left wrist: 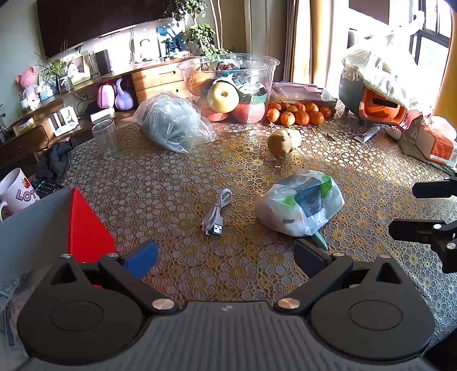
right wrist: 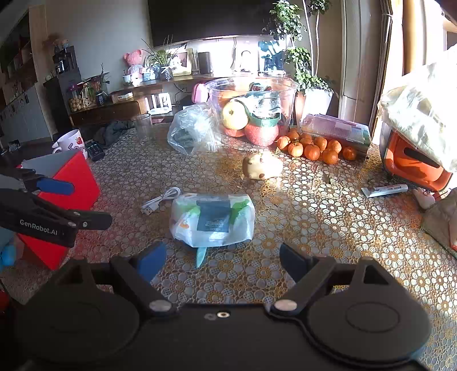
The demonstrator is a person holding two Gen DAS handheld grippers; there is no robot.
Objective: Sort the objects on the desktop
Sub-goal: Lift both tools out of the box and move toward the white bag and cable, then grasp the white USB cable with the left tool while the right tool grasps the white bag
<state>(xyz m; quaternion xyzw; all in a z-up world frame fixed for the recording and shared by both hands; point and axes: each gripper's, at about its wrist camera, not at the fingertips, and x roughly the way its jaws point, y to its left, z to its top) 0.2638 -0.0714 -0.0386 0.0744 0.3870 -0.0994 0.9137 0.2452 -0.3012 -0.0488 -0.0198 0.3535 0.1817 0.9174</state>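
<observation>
Between red box point(right wrist: 71, 182) and bagged packet point(right wrist: 212, 219), a cable point(right wrist: 160, 199); both grippers' jaws wide, empty.

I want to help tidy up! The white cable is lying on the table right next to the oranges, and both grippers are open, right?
Not quite. The cable lies beside the plastic bag, far from the oranges, as the left wrist view shows. Both hand-held grippers, left and right, are open.

Home living room: television point(right wrist: 208, 17), houseplants point(right wrist: 288, 25), fruit-laden table point(right wrist: 342, 217).
</observation>
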